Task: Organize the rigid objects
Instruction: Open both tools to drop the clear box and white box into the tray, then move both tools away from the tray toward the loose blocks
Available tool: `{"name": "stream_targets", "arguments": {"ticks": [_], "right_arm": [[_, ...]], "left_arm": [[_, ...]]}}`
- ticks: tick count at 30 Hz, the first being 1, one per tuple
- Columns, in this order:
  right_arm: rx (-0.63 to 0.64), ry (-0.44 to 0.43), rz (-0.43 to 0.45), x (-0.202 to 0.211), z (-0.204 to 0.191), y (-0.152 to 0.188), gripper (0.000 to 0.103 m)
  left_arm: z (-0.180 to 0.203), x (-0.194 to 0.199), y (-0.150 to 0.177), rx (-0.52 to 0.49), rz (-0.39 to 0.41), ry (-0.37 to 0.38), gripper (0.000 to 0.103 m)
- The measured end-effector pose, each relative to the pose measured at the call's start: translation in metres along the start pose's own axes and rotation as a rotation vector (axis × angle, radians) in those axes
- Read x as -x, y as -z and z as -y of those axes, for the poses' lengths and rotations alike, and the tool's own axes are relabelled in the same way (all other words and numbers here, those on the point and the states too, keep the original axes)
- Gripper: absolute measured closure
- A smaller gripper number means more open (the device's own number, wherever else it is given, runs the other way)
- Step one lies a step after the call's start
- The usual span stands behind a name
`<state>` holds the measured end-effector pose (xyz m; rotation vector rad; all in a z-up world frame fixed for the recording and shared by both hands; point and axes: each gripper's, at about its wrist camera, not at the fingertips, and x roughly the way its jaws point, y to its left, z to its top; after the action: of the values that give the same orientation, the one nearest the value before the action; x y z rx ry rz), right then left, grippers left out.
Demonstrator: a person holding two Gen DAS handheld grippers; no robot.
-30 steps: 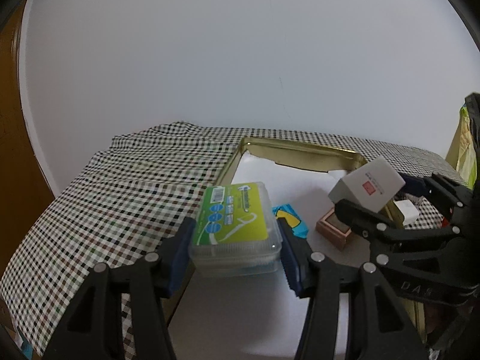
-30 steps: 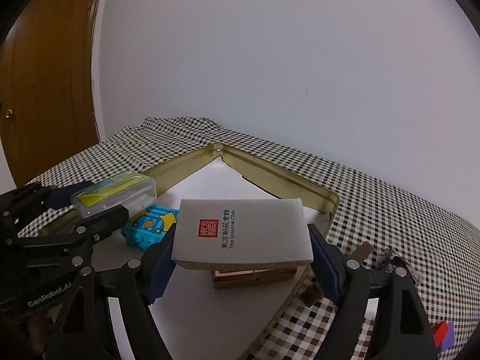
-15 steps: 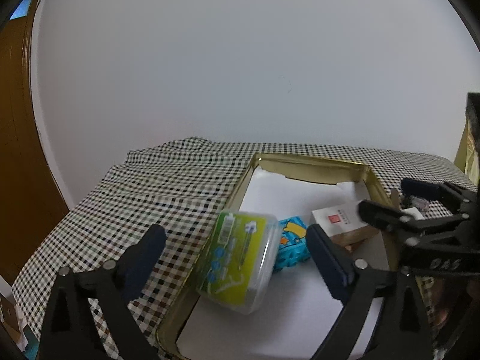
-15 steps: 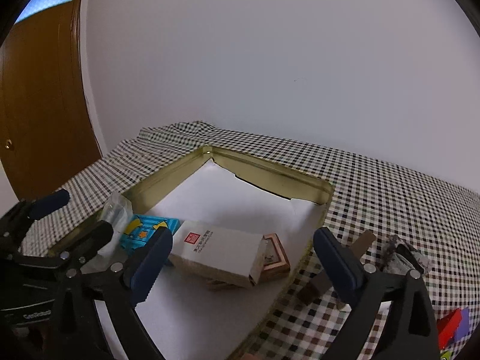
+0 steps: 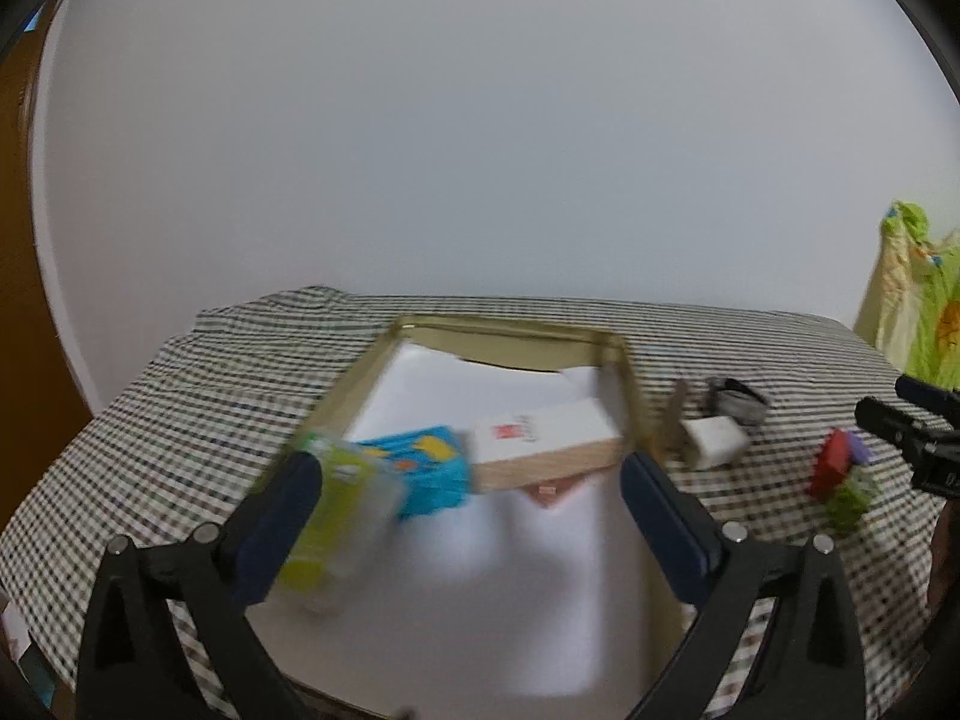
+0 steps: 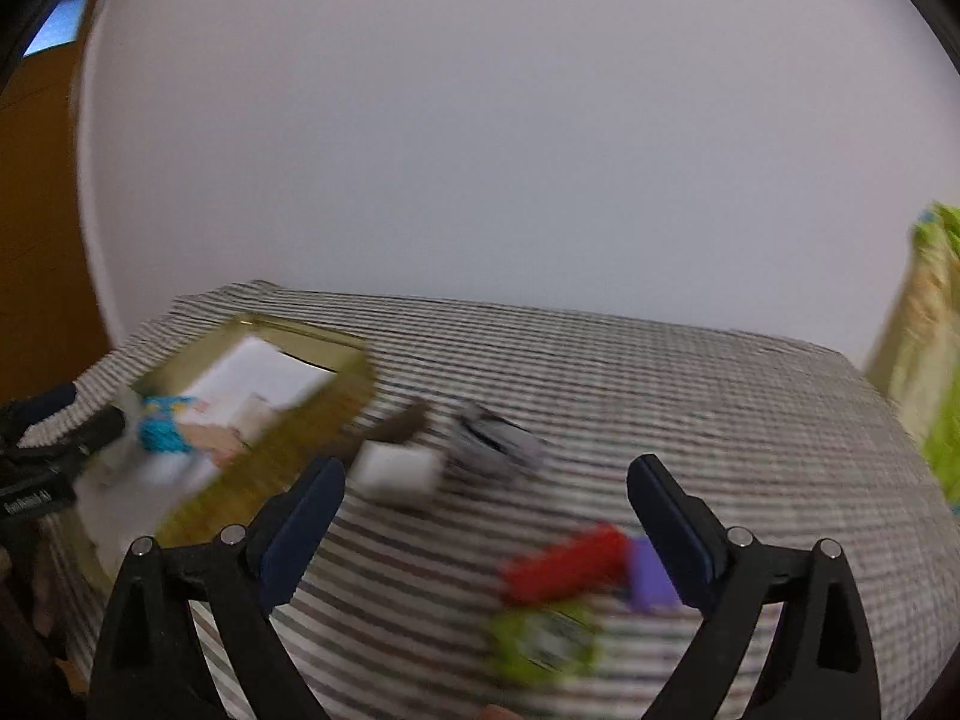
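Observation:
A gold tray [image 5: 510, 327] lined with white paper lies on the checked cloth. In it rest a clear box with a green lid [image 5: 342, 510], a blue toy [image 5: 426, 468] and a white box with a red seal [image 5: 540, 441] on a wooden piece [image 5: 549, 489]. My left gripper [image 5: 471, 516] hovers over the tray with its jaws opening. The green-lidded box lies loose just inside the left finger, untouched by either pad. My right gripper [image 6: 486, 516] is open and empty over the cloth right of the tray [image 6: 300, 444]. A red block [image 6: 564, 561] lies below it.
On the cloth beside the tray lie a white block [image 6: 396, 471], a grey object [image 6: 498, 438] and a brown stick [image 6: 399, 426]. A purple piece [image 6: 651, 576] and a green thing [image 6: 543, 642] join the red block. Yellow-green fabric [image 5: 924, 324] hangs at right.
Both grippers opened and let go: the green-lidded box and the white box now lie in the tray. The left gripper drew back. The right gripper swung right, off the tray, over the cloth.

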<state>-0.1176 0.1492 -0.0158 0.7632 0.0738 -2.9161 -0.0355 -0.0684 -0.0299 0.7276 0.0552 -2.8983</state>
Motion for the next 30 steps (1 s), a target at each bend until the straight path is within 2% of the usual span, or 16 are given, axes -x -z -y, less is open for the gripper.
{"name": "stream_targets", "arguments": {"ticks": [4, 9, 18, 23, 25, 26, 28, 29, 30], "right_arm": [[-0.041, 0.049, -0.013, 0.014, 0.033, 0.018, 0.006], [-0.083, 0.035, -0.039, 0.013, 0.055, 0.027, 0.006], [-0.049, -0.047, -0.076, 0.01, 0.046, 0.032, 0.006], [0.003, -0.046, -0.11, 0.003, 0.035, 0.033, 0.007], [0.021, -0.042, -0.136, -0.002, 0.031, 0.033, 0.012], [0.027, -0.042, -0.152, -0.005, 0.03, 0.033, 0.018], [0.037, -0.044, -0.192, -0.011, 0.028, 0.034, 0.033], [0.042, -0.054, -0.216, -0.016, 0.027, 0.036, 0.045], [0.037, -0.088, -0.223, -0.017, 0.027, 0.036, 0.05]], "left_arm": [[0.031, 0.005, 0.001, -0.045, 0.014, 0.032, 0.0], [0.058, 0.004, -0.001, -0.084, 0.003, 0.062, 0.001], [0.084, -0.012, 0.0, -0.115, -0.032, 0.078, 0.001], [0.084, -0.017, 0.003, -0.111, -0.053, 0.078, 0.001], [0.082, -0.018, 0.004, -0.106, -0.055, 0.076, 0.001], [0.081, -0.018, 0.004, -0.101, -0.057, 0.075, 0.001], [0.079, -0.019, 0.004, -0.096, -0.059, 0.077, 0.001], [0.079, -0.019, 0.004, -0.094, -0.061, 0.079, 0.001], [0.078, -0.019, 0.004, -0.094, -0.06, 0.081, 0.0]]}}
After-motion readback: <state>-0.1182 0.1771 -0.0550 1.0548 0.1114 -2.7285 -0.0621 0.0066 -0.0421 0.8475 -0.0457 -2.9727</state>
